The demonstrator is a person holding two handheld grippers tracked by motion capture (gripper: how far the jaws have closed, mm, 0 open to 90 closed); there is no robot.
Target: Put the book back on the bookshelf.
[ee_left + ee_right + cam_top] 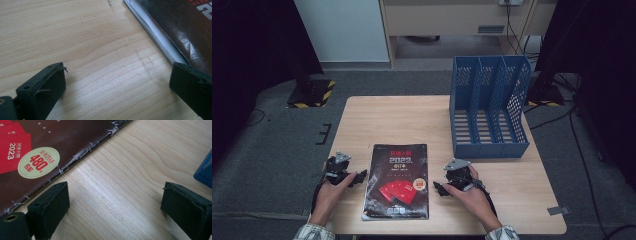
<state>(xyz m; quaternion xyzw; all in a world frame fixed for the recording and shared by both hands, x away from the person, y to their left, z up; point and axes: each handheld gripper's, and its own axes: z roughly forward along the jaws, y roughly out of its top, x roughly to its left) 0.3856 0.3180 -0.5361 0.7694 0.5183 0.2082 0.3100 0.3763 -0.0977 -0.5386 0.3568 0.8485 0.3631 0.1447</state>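
A thick black magazine (398,181) with red booklets and a round sticker on its cover lies flat near the table's front edge. My left gripper (360,178) rests on the wood just left of it, open, with bare table between its jaws (117,82); the magazine's page edge (160,40) runs past the right jaw. My right gripper (438,189) rests just right of the magazine, open and holding nothing (115,202). The magazine's worn spine (82,152) lies beside its left jaw.
A blue three-slot file rack (489,106) stands at the table's back right; its corner (205,170) shows near my right jaw. The light wooden table (392,120) is bare behind the magazine. Dark stands and cables sit on the grey floor around.
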